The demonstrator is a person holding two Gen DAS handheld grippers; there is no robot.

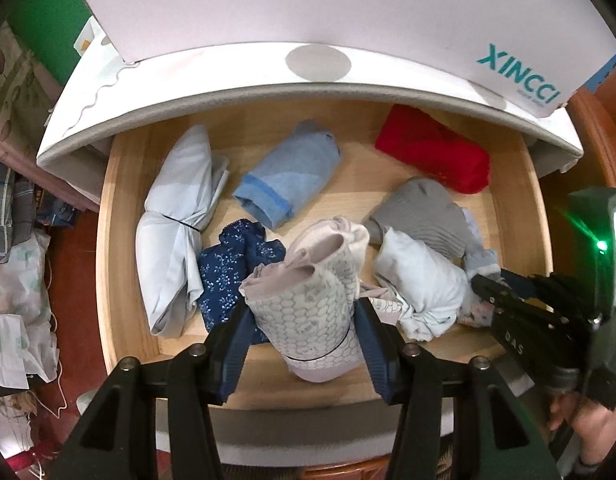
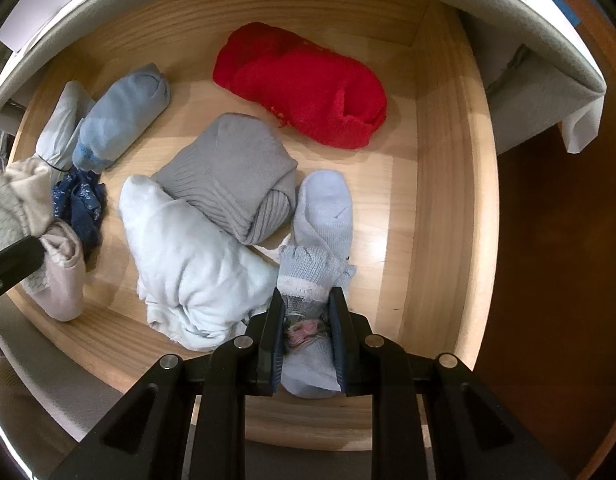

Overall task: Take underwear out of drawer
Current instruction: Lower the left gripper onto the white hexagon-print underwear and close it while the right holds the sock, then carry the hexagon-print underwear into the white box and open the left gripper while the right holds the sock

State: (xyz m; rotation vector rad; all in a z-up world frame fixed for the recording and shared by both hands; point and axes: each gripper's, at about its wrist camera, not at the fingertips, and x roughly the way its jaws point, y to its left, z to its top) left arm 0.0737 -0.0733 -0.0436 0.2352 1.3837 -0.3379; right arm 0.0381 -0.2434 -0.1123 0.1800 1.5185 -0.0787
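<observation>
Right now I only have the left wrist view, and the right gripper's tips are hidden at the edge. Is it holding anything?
Observer: Yes. The right gripper is shut on a pale blue sock bundle, near its frilled cuff.
Operator: Is that bundle free of its neighbours?
Observer: No. It lies against the white roll on one side, and its toe end touches the grey ribbed roll.
</observation>
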